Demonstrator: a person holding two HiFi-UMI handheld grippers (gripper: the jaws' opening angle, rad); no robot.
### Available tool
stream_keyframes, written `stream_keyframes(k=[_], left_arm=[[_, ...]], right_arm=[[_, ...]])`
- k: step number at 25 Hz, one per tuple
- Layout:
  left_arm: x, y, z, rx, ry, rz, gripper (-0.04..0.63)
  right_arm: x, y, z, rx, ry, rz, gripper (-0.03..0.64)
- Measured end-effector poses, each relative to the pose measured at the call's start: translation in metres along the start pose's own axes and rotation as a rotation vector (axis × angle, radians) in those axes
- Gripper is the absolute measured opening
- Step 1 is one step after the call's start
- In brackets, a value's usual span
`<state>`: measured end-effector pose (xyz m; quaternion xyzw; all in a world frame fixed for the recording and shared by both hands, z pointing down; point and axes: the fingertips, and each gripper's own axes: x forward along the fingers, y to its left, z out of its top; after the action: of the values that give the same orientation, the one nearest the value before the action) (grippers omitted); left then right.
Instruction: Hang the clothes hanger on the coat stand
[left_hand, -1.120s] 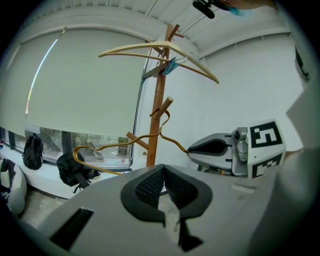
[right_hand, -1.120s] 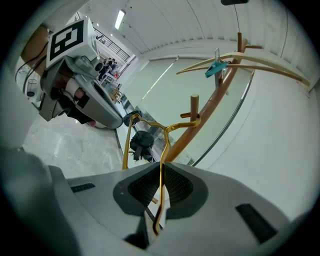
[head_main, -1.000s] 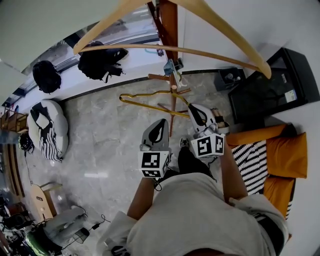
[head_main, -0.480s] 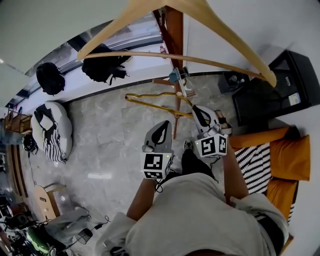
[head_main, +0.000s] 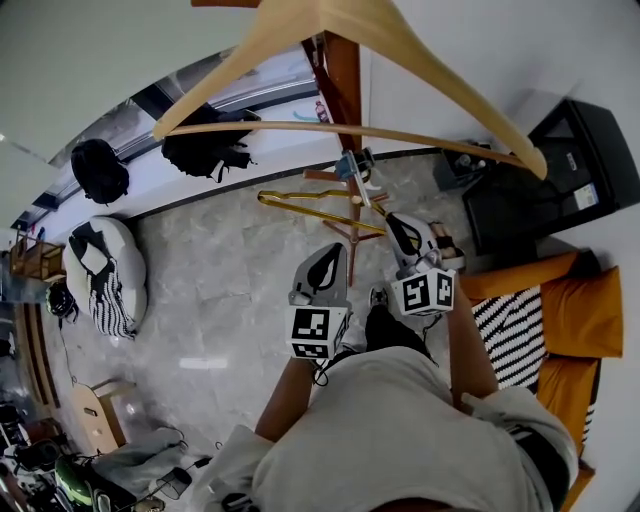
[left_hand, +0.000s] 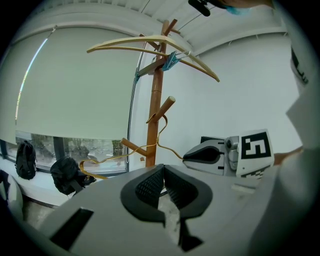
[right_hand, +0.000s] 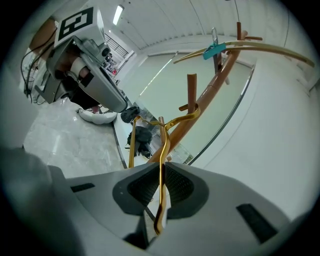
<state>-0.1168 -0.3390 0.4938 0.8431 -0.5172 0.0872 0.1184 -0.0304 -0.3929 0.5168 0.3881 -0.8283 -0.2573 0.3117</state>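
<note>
A gold wire hanger hangs level beside the wooden coat stand. Its hook curls round a low peg of the stand. My right gripper is shut on the hanger's wire neck; its jaws have just eased open a little, and the wire still sits between the pads. My left gripper hovers beside it, shut and empty, its pads meeting. A pale wooden hanger rests on the stand's top, with a blue clip on the pole below.
Two black bags lie on the window ledge behind the stand. A black-and-white beanbag sits on the marble floor at left. A black cabinet, orange cushions and a striped cloth are at right.
My right gripper has shifted slightly with the gold hanger, which stays at the stand's peg. The left gripper has held its place. The head view has drifted a little.
</note>
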Motion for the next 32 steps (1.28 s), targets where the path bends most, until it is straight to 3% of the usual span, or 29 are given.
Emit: stream_keyframes(k=[8,15,25,28,32], left_arm=[[0.003,0.008,0.008,-0.011,-0.023,0.011,0.011],[-0.002,0.016,0.006,-0.027,-0.032,0.033,0.011],[-0.009,0.025,0.008,-0.039,-0.043,0.047,0.011],[-0.010,0.025,0.007,-0.039,-0.046,0.040,0.011],[-0.018,0.026,0.008,-0.035,-0.049,0.037,0.011]], right_arm=[[0.011,-0.006,-0.002,0.046,0.030,0.015,0.029],[0.018,-0.005,-0.004,-0.004,0.029,0.024,0.031],[0.022,-0.009,0.003,0.060,0.035,0.024,0.035],[0.022,-0.013,0.008,0.149,0.014,0.024,0.152],[0.016,-0.018,0.015,0.218,-0.019,0.002,0.183]])
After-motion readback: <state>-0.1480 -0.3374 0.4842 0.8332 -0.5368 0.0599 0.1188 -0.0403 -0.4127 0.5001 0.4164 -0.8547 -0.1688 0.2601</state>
